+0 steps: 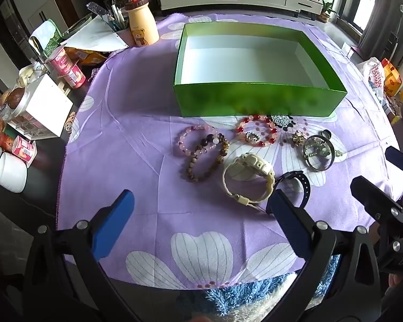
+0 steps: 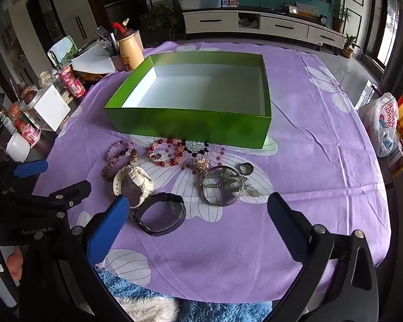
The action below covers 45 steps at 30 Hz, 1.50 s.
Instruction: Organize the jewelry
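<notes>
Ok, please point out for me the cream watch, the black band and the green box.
cream watch [image 1: 256,165]: left wrist view, on its case.
black band [image 2: 172,198]: right wrist view, on the far side of its strap.
green box [image 2: 201,127]: right wrist view, on its near outer wall.

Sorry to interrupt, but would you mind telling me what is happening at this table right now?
A person holds a two-finger gripper in each hand over a purple floral cloth. Both the left gripper and the right gripper are open and holding nothing. The green box is empty. All the jewelry lies in front of it: bead bracelets, a cream watch, a black watch, a metal bangle and a few smaller pieces. Nothing has gone into the box yet.
</notes>
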Each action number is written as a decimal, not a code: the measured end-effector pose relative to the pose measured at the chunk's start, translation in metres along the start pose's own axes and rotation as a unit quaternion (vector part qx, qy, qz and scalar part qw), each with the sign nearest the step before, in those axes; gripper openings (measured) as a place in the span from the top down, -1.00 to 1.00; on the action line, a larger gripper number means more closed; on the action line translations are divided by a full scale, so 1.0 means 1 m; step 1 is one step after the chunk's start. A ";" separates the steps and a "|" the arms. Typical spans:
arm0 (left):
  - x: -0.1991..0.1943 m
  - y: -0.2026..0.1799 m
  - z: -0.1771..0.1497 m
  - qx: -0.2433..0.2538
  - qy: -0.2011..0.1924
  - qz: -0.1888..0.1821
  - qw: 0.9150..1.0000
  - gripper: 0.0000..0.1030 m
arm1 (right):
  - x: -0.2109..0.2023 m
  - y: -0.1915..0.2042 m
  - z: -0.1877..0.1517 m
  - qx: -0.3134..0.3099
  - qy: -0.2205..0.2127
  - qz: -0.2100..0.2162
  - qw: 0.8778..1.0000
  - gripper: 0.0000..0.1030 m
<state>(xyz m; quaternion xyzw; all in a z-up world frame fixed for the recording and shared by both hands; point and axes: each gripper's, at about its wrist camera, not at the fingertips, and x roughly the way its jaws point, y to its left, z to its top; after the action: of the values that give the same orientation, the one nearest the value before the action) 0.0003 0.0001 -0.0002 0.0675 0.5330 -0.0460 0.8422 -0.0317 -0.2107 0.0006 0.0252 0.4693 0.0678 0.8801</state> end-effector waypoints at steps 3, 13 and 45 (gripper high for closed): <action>0.001 0.001 0.001 0.000 0.001 -0.003 1.000 -0.96 | 0.001 -0.001 0.000 0.003 0.002 0.000 1.000 -0.97; -0.004 -0.001 0.000 0.005 -0.006 0.004 1.000 -0.96 | -0.002 0.006 0.000 0.002 -0.003 0.004 1.000 -0.97; -0.002 0.000 -0.003 0.005 -0.012 -0.004 1.000 -0.96 | 0.000 -0.001 -0.001 0.007 -0.003 0.006 1.000 -0.97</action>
<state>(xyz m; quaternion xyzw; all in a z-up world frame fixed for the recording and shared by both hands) -0.0030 0.0009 0.0005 0.0685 0.5228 -0.0528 0.8481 -0.0326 -0.2121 0.0001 0.0342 0.4671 0.0697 0.8808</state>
